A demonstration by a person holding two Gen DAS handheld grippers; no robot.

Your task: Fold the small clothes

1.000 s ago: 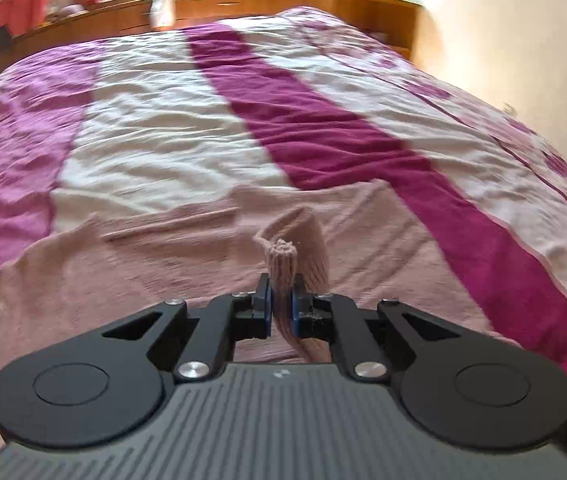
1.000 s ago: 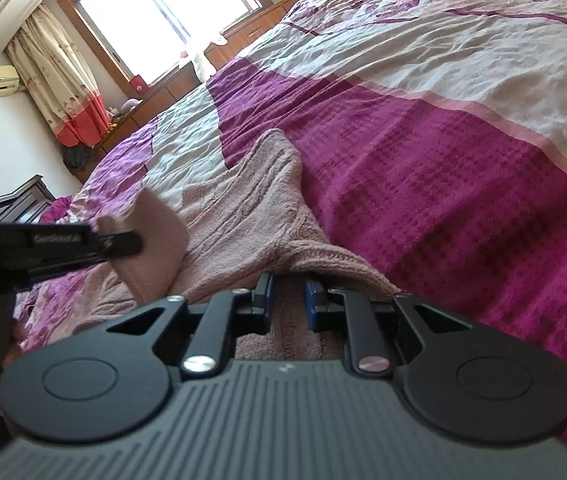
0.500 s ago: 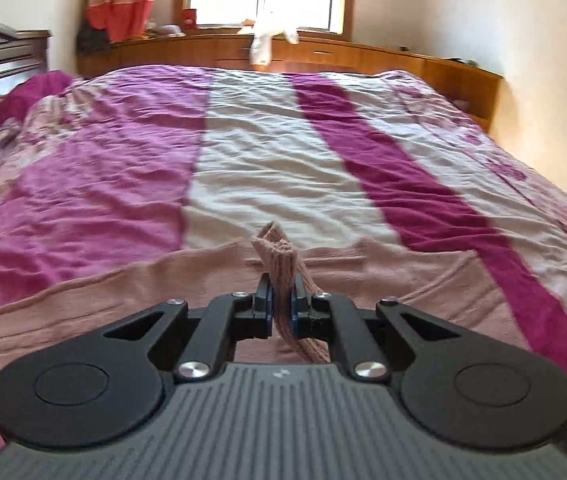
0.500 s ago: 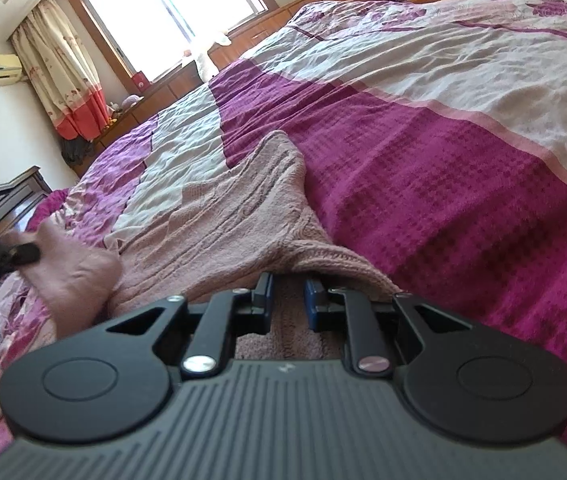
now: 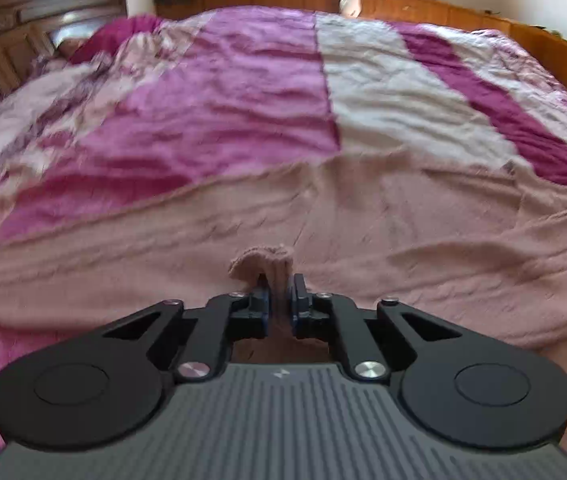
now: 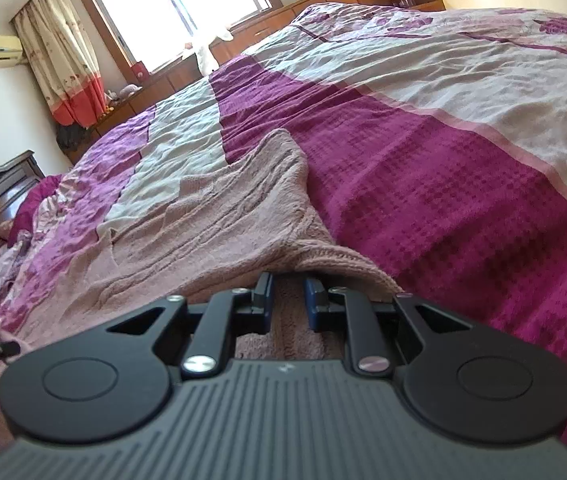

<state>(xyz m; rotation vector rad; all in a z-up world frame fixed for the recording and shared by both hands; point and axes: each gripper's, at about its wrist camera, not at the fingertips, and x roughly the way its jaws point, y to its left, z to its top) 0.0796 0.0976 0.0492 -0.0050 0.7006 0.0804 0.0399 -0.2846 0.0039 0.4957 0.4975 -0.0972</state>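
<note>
Left wrist view first: the bed (image 5: 211, 112) with its striped purple and cream cover fills the frame, and across the lower half lies the pink knitted garment (image 5: 423, 216), spread wide and touching the cover all along its far edge. Right wrist view shows the same garment (image 6: 211, 216) running from lower centre toward the upper left, one end lying on the dark purple stripe.

The risks, as I judge them: the knit is soft and stretchy, so if the two grippers pull apart unevenly the cloth could stretch or skew and the fold would land crooked. The pinch on the left is small, only a bunched tuft, and a quick swing could let it slide out. The left view is blurred, so fine detail there is uncertain.

Now the jaws. Left gripper (image 5: 280, 292): jaws nearly closed, clamped on a raised tuft of the garment that stands up between them. Right gripper (image 6: 288, 300): jaws a little wider, with a thick fold of the garment's edge lying between them; they appear to grasp it, though contact on both pads is hard to confirm.
</note>
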